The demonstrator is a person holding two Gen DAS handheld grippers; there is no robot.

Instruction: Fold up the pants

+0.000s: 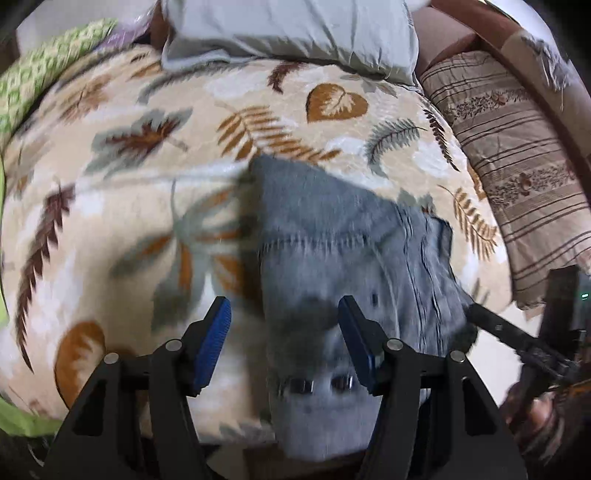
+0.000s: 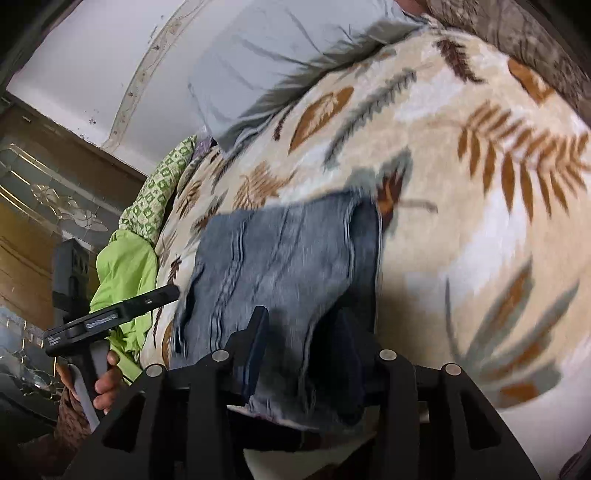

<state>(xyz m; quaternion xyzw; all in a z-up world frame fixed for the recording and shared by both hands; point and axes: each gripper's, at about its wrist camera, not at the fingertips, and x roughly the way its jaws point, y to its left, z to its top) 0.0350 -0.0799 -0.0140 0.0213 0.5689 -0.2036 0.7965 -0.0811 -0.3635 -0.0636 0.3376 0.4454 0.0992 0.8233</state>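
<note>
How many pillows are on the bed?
1 clearly: a pale grey pillow at the bed's far end, beyond the folded jeans. Others may lie out of view.

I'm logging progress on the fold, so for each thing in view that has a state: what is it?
Jeans: folded into a compact stack, lying on the blanket.
Blanket: spread over the bed, under the jeans.
Pillow: lying at the head of the blanket.
Left gripper: open, over the jeans' near edge, gripping nothing.
Right gripper: jaws apart, denim between them; grip unclear.
</note>
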